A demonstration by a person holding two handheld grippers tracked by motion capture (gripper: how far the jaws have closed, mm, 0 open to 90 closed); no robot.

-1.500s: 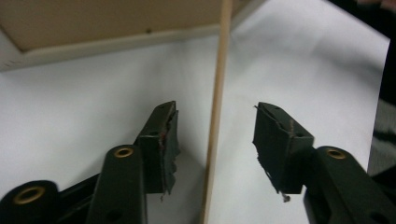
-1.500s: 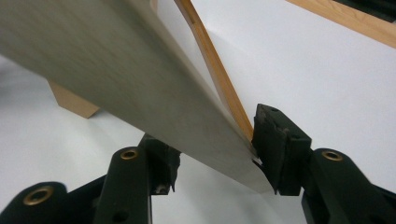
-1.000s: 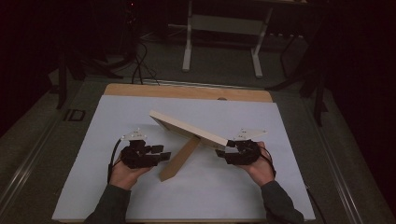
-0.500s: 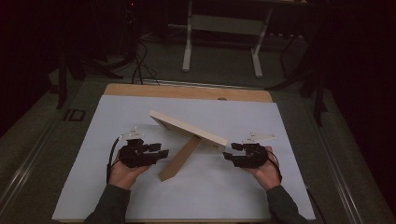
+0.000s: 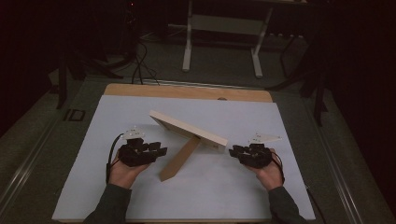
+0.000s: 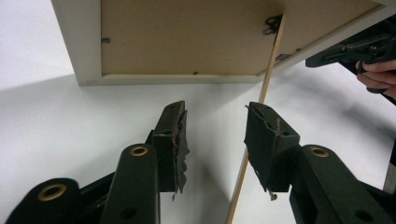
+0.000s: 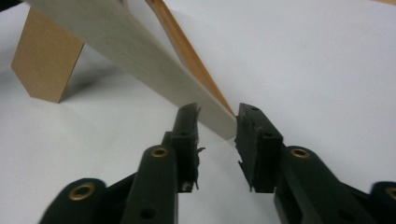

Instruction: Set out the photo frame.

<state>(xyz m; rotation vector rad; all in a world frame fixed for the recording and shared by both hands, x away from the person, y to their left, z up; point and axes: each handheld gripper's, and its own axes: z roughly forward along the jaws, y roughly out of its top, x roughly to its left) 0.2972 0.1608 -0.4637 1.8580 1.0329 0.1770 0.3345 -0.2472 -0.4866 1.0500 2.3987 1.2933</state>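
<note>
A pale wooden picture frame (image 5: 187,127) stands tilted on its brown easel stand (image 5: 180,161) on the white sheet. Its brown back (image 6: 187,37) faces my left gripper (image 5: 161,151), which lies to its left. In the left gripper view, the left gripper (image 6: 215,121) has just been closing; its jaws stand apart, with the stand's thin edge (image 6: 261,98) by the right pad, untouched. My right gripper (image 5: 233,151) sits at the frame's right end. Its jaws (image 7: 217,121) have also just been closing, and the frame's corner (image 7: 219,122) lies at their tips, not pressed.
The white sheet (image 5: 280,186) covers the table, and a strip of bare wood (image 5: 187,91) shows at the far edge. A white metal stand (image 5: 222,28) and cables (image 5: 137,60) lie on the dark floor beyond. The person's hands hold both grippers low on the sheet.
The right hand has shifted slightly to the right and down, so its tips sit a little off the frame's right end. The left hand and the frame have stayed put.
</note>
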